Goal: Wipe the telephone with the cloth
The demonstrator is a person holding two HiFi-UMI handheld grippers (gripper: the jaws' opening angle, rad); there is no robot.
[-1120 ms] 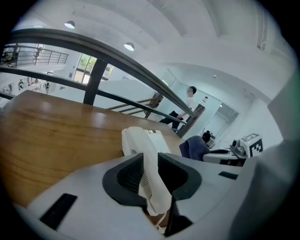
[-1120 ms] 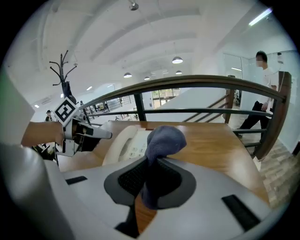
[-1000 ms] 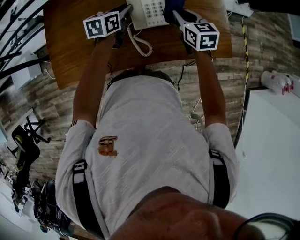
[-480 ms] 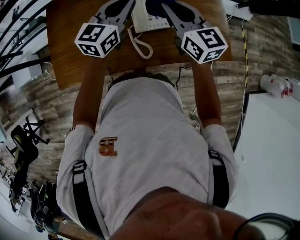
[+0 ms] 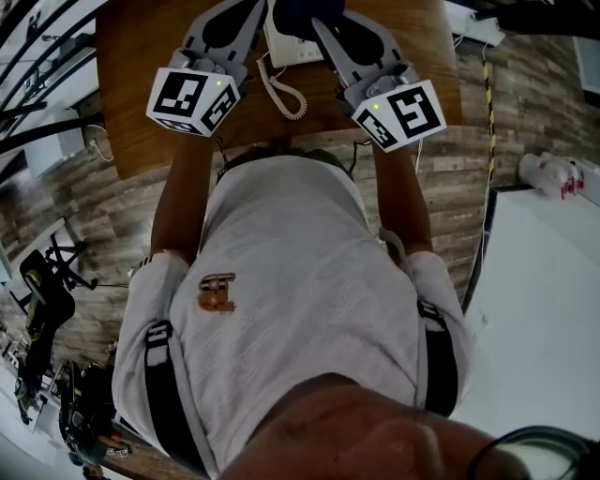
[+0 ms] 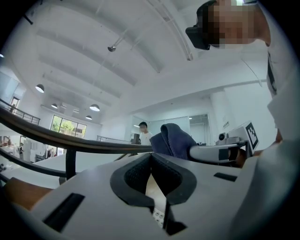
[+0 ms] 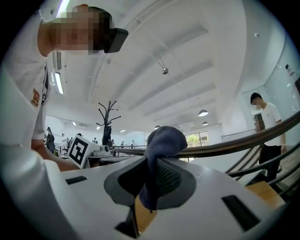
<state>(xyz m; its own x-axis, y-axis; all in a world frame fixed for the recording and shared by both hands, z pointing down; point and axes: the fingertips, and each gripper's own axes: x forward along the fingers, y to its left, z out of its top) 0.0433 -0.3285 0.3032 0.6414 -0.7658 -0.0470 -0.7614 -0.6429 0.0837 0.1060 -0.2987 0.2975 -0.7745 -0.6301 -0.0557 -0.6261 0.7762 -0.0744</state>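
- The telephone (image 5: 289, 45) stands on the table (image 5: 131, 103) straight ahead of me, at the far side of it.
- My left claw (image 6: 151, 157) is over the telephone's left side, and my right claw (image 7: 152, 161) is over its right side, so the telephone lies between them.
- The cloth (image 5: 302, 13) is in the right claw, pinched between its jaws, above the telephone and to the right of my left claw.
- The coiled cord (image 5: 284, 94) lies on the table on the telephone's near side, toward me.
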